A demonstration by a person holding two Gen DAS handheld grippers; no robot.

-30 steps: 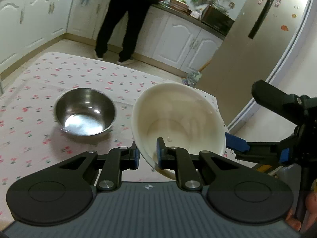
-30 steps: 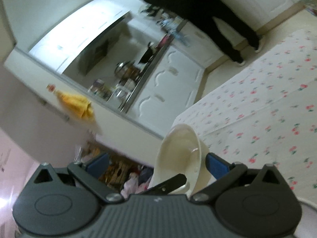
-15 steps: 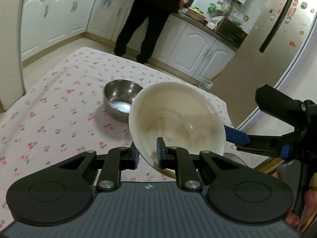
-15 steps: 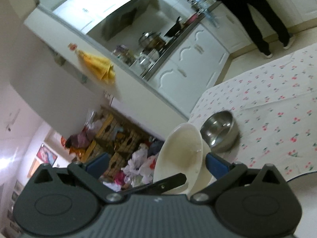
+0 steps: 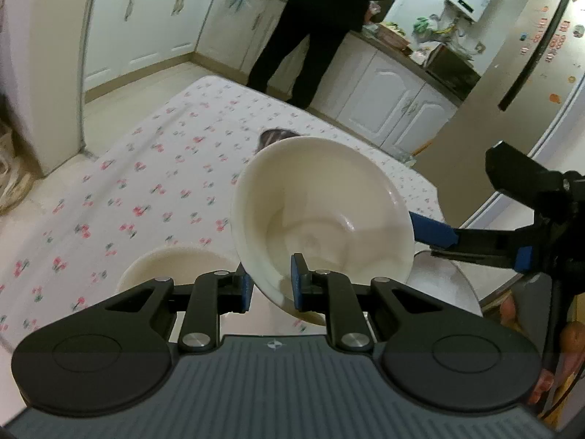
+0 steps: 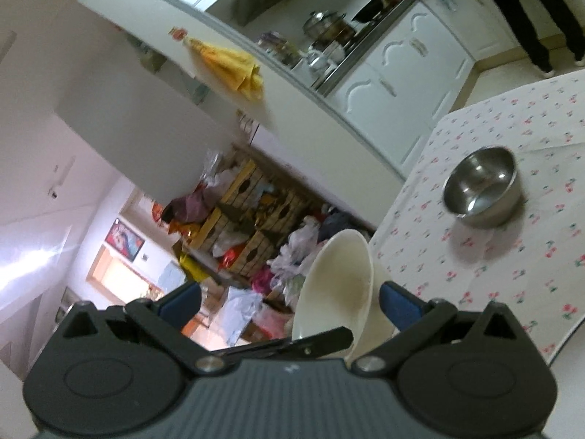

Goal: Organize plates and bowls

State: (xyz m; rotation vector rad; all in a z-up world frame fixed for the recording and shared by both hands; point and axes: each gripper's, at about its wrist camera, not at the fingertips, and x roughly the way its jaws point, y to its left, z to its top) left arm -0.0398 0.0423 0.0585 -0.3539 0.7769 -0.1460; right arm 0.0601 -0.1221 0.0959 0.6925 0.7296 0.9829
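1. Left claw [image 5: 270,285]: narrow, clamped on the near rim of the cream bowl [image 5: 321,212], one pad inside the wall and one outside. The jaws are just starting to open, with the rim between them and both pads on it. I carry the bowl tilted, its mouth facing back toward me, clear of the desk [image 5: 153,168].

2. Right claw [image 6: 290,301]: wide. The same bowl sits edge-on between my two blue pads, and neither pad presses on it. From the left view, one right finger [image 5: 433,232] lies just beside the bowl's far rim. I read this claw as steadying, not gripping.

3. Surroundings: a second cream bowl [image 5: 172,267] rests upright on the flowered cloth, just below and to the left of the carried one. A steel bowl [image 6: 482,192] stands farther out on the desk, well apart from both. A person [image 5: 321,29] stands at the kitchen cabinets beyond.

4. Step in hand, as I judge it: transport of the cream bowl to stack it with its match.

5. Next move calls for:
   - levelling the bowl so that its base points down;
   - centring it over the second cream bowl;
   - lowering until the walls nest, then releasing fully;
   - keeping the right claw clear of the rim during release.
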